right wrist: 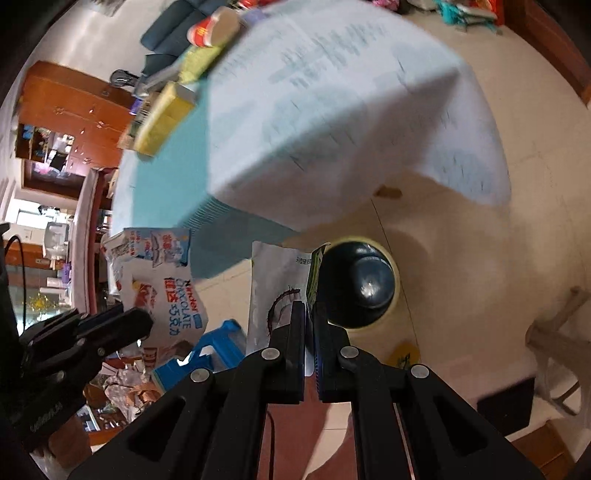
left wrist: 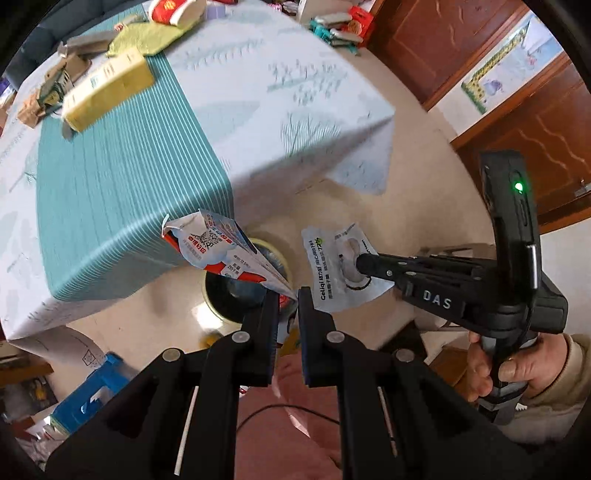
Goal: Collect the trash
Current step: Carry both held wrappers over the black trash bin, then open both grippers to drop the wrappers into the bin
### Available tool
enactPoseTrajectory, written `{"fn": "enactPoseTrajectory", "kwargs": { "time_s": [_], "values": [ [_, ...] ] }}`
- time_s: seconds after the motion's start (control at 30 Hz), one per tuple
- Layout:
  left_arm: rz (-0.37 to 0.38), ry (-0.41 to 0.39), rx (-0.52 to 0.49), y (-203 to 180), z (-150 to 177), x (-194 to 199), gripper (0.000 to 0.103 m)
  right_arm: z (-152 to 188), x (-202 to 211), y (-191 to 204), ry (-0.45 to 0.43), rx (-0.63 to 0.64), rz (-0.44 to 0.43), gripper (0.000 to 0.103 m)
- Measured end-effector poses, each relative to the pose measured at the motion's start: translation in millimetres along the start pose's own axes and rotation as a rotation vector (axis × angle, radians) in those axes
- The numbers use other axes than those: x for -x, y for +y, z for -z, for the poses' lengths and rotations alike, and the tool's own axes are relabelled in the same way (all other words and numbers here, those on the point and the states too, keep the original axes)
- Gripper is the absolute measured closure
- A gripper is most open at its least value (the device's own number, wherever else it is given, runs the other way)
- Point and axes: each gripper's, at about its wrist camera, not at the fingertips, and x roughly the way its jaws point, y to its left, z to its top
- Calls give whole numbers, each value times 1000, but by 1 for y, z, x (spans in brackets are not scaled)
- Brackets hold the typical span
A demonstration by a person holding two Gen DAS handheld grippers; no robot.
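The left gripper (left wrist: 288, 295) has its jaws clenched on the pointed corner of a crumpled red, white and blue chocolate wrapper (left wrist: 221, 251), which hangs out to the left in front of the tabletop's near edge. In the right wrist view the same wrapper (right wrist: 162, 280) shows printed lettering and hangs above the left gripper's black body (right wrist: 85, 332) at the left.

The right gripper (right wrist: 309, 314) is clenched on a white plastic pouch with green print and a dark ring mark (right wrist: 277, 291); the pouch stands up between the jaws. In the left wrist view the right gripper (left wrist: 364, 264) reaches in from the right, held by the person's right hand (left wrist: 517, 365), and the pouch (left wrist: 340, 266) spreads flat around its tips.

Both pieces are held in the air over the beige tiled floor (left wrist: 406, 192), just beside a round bin with a cream rim and black liner (right wrist: 364, 284). In the left wrist view the bin (left wrist: 236, 295) sits below and between the two wrappers, partly hidden by them.

The tabletop, covered in a teal-striped and white patterned cloth (left wrist: 147, 155), fills the far left. On its far side lie a yellow rectangular box (left wrist: 107, 92), a red and white paper cup on its side (left wrist: 173, 9) and a green cloth (left wrist: 147, 37). A blue plastic stool (left wrist: 92, 391) stands on the floor at the near left.
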Motion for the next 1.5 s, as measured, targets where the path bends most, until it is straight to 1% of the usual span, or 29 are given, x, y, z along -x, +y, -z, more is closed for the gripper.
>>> {"fn": "enactPoseTrajectory", "kwargs": {
  "time_s": [0.13, 0.27, 0.37, 0.4, 0.53, 0.67, 0.8, 0.87, 0.9, 0.93, 0.97, 1.0, 1.03, 1.07, 1.1, 1.13, 1.23, 1.37, 1.5],
  "values": [
    [-28, 12, -14, 4, 8, -44, 96, 10, -46, -24, 10, -47, 33, 98],
    [-34, 10, -9, 12, 20, -95, 96, 15, -97, -43, 12, -82, 68, 98],
    [-54, 4, -23, 15, 33, -139, 95, 19, -142, -61, 28, -103, 91, 98],
    [-63, 7, -23, 17, 37, -155, 95, 20, -163, -69, 35, -108, 98, 98],
    [-95, 13, -15, 31, 48, -214, 95, 23, -220, -86, 37, -96, 124, 98],
    [-135, 33, -4, 48, 54, -276, 95, 23, -279, -106, 36, -88, 125, 98],
    [-176, 41, 26, 64, 59, -316, 95, 26, -321, -129, 53, -101, 91, 98],
    [-183, 55, 43, 69, 56, -331, 95, 25, -340, -134, 57, -119, 71, 95],
    [-185, 60, 49, 70, 53, -334, 93, 24, -347, -137, 60, -131, 58, 86],
    [-189, 62, 56, 68, 52, -337, 87, 26, -353, -137, 59, -138, 53, 67],
    [-192, 58, 65, 68, 51, -340, 81, 26, -357, -140, 52, -143, 48, 57],
    [-190, 53, 69, 68, 50, -340, 65, 25, -359, -144, 38, -147, 41, 43],
    [-199, 43, 76, 67, 49, -339, 55, 26, -357, -146, 26, -153, 41, 41],
    [-205, 26, 84, 68, 49, -337, 49, 26, -355, -149, 16, -163, 37, 41],
    [-206, 20, 88, 67, 47, -337, 40, 25, -353, -152, 10, -172, 32, 41],
    [-207, 17, 93, 67, 48, -335, 37, 23, -353, -156, 3, -178, 27, 41],
    [-214, 8, 114, 67, 49, -332, 37, 24, -338, -159, -26, -168, 28, 41],
    [-203, -6, 135, 66, 50, -319, 37, 26, -306, -154, -62, -147, 37, 41],
    [-187, -23, 141, 58, 54, -292, 37, 33, -272, -145, -98, -155, 46, 41]
  ]
}}
